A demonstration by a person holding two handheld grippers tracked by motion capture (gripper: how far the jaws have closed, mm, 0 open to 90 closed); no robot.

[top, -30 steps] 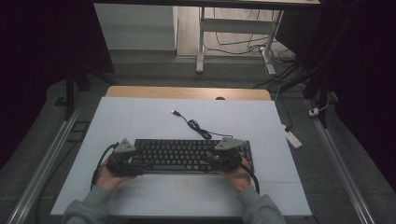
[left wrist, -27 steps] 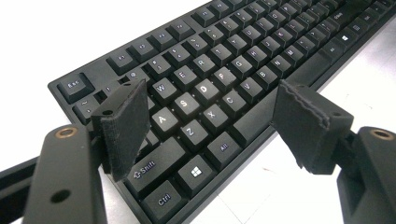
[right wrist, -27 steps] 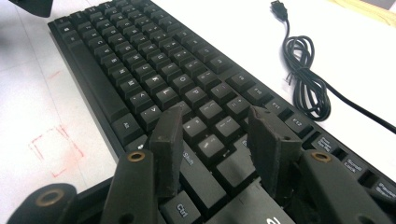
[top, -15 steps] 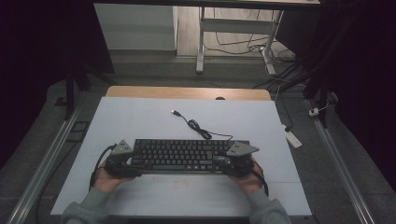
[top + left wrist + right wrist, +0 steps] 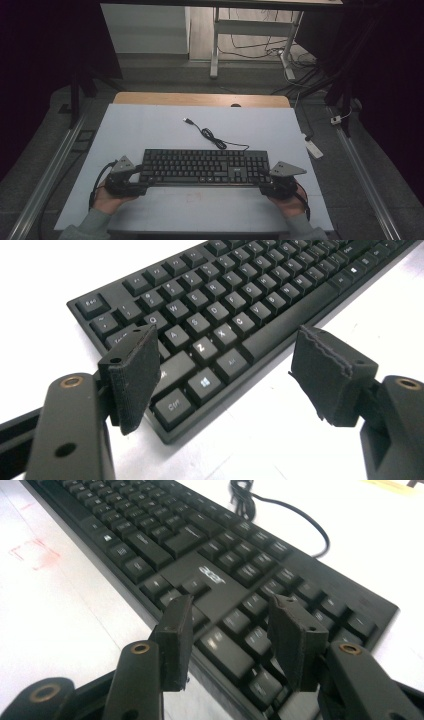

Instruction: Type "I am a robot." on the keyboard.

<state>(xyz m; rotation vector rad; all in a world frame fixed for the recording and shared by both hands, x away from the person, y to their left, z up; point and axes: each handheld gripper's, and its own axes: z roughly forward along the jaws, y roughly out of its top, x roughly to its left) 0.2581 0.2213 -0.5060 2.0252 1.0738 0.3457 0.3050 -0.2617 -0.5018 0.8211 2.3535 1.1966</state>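
Lying flat near the near edge of the white table [image 5: 150,125]: black keyboard [image 5: 205,167]. Flanking its left end, left claw [image 5: 225,375] spread. Having just been opening at its right end, right claw [image 5: 230,640] spread, pinching nothing.

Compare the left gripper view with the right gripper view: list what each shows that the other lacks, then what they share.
Left gripper view: the left gripper, jaws open, at the keyboard's corner by the Ctrl key and Esc key.
Right gripper view: the right gripper, jaws having just been opening, over the number pad; the cable; the acer logo.
Both: the black keyboard on the white table.
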